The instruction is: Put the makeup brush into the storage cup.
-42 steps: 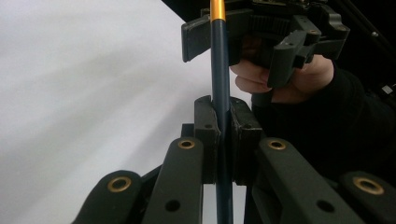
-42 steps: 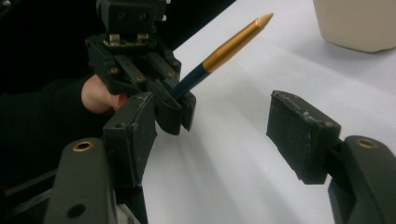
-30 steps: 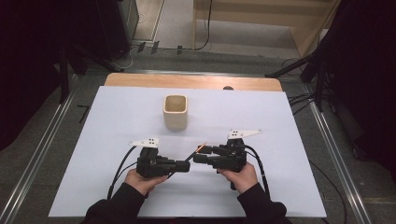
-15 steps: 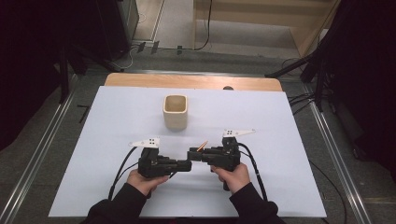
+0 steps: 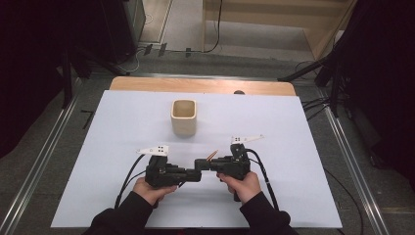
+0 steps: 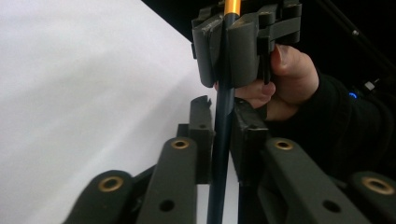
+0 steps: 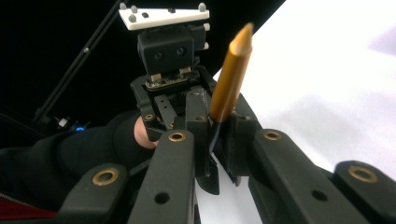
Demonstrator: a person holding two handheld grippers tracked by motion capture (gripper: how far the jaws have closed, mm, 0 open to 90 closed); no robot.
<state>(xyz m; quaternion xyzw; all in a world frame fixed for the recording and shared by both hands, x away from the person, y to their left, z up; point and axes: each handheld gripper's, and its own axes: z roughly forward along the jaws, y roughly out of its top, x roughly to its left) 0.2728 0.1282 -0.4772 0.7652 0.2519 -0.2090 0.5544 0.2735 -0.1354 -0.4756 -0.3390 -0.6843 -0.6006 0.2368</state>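
A pen with an orange front (image 5: 211, 154) and a dark barrel (image 6: 223, 140) is held just above the white sheet near its front edge. My left gripper (image 5: 195, 175) and right gripper (image 5: 201, 164) point at each other, tip to tip. The right gripper (image 7: 218, 122) has just been closing and is shut on the pen, whose orange tip (image 7: 232, 70) sticks up beyond its jaws. The left gripper (image 6: 223, 112) has just been easing open a little, but its pads still lie against the dark barrel. Just beyond it, the right gripper (image 6: 229, 81) clamps the same pen.
A beige square cup (image 5: 183, 117) stands upright on the white sheet (image 5: 293, 147), toward the back and left of centre. A wooden table edge (image 5: 195, 85) runs behind the sheet. Metal rails flank the table, and dark stands and cables lie beyond.
The right gripper has moved left up to the left gripper's tips and shut on the pen. The left hand has stayed where it was.
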